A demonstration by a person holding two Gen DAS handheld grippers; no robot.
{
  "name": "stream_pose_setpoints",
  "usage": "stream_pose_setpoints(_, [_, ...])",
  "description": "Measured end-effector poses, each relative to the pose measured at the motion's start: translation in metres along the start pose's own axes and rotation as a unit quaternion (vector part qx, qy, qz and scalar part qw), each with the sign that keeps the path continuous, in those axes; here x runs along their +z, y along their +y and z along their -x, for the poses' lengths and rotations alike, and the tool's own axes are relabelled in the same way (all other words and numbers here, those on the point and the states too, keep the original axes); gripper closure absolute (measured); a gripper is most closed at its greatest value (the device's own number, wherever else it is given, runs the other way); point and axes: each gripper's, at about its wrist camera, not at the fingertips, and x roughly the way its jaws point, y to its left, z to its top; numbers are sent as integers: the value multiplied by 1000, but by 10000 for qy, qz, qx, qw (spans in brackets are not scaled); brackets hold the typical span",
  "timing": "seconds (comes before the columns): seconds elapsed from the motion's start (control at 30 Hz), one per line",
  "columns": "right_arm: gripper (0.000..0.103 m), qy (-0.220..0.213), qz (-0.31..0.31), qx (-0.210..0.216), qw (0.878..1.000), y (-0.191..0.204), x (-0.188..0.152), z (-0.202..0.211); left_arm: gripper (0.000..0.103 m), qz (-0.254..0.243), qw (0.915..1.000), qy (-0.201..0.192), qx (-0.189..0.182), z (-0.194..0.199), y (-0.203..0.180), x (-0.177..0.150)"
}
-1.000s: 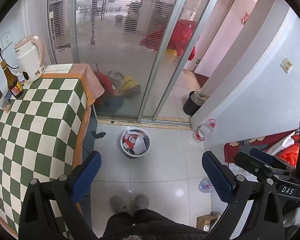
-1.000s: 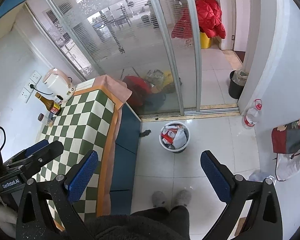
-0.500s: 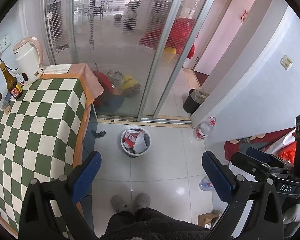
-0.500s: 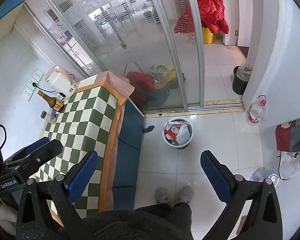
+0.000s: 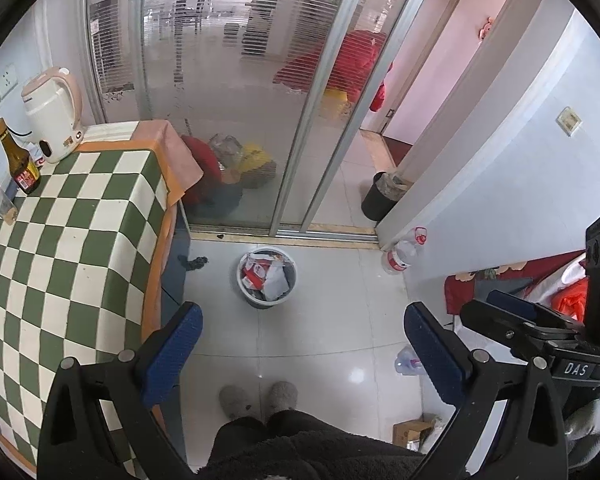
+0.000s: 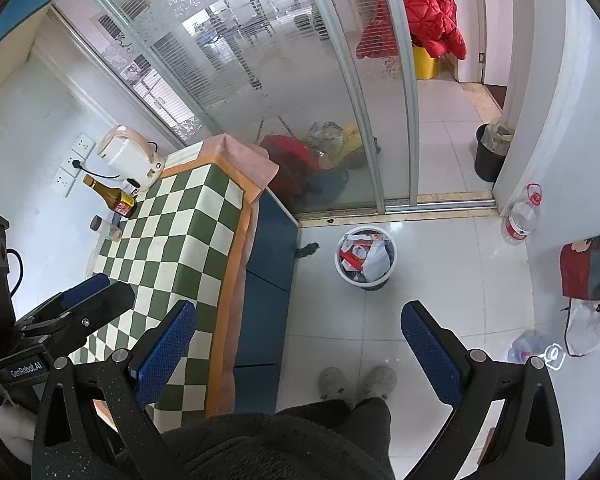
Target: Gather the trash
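Your left gripper (image 5: 300, 344) is a black frame with silver screws and textured blue pads (image 5: 168, 350). Your right gripper (image 6: 298, 340) looks the same, and in the left view its body carries a white "DAS" label. You're wearing a fuzzy black top (image 6: 268, 440), dark trousers and grey fluffy slippers (image 5: 236, 400).

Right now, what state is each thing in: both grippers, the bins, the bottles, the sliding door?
Left gripper: open, empty.
Right gripper: open, empty.
White trash bin: upright, full of paper.
Black bin: upright, lined.
Brown bottle: upright, capped.
Large water bottle: upright, capped.
Sliding glass door: partly open.
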Motion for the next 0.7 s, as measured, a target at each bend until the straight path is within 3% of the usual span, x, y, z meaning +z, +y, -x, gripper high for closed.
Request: stream_pose_setpoints(0.7, [0,102,-129,60,9998,-2,-9,1,0,132,9998,93,-139,-4,-3,-6])
